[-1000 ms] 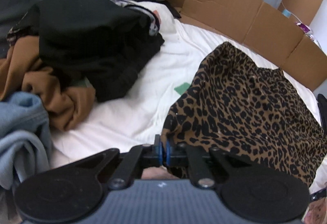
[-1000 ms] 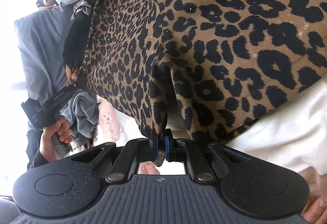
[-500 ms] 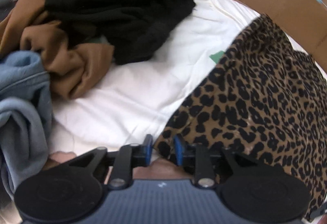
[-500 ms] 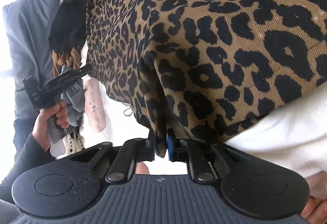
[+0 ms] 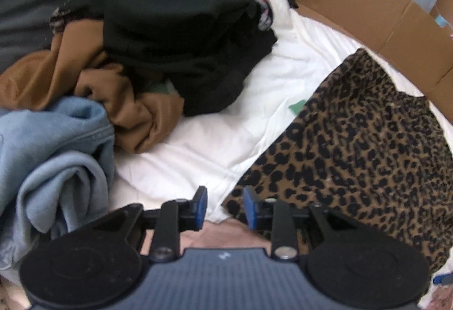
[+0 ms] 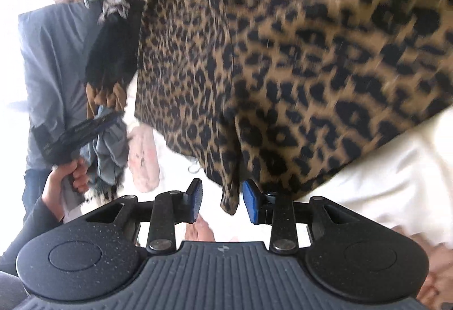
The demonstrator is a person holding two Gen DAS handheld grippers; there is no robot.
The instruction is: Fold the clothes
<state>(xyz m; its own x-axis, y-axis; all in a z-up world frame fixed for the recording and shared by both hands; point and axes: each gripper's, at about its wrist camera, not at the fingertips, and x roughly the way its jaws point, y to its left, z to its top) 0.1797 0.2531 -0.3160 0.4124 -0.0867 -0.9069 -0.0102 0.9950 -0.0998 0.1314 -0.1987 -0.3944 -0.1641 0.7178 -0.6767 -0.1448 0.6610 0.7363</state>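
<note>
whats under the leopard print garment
The leopard print garment lies on a white sheet. A green patch pokes out at its edge; how far that runs underneath is hidden.

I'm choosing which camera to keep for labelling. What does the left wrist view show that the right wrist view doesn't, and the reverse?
Only the left wrist view: the cardboard wall behind the bed, a green patch on the white sheet, and the open left gripper.

Only the right wrist view: the person's hand holding the other gripper, a pink item, and the open right gripper.

Both: the leopard-print garment, with a corner between open jaws, and the black, brown and blue clothes pile.
</note>
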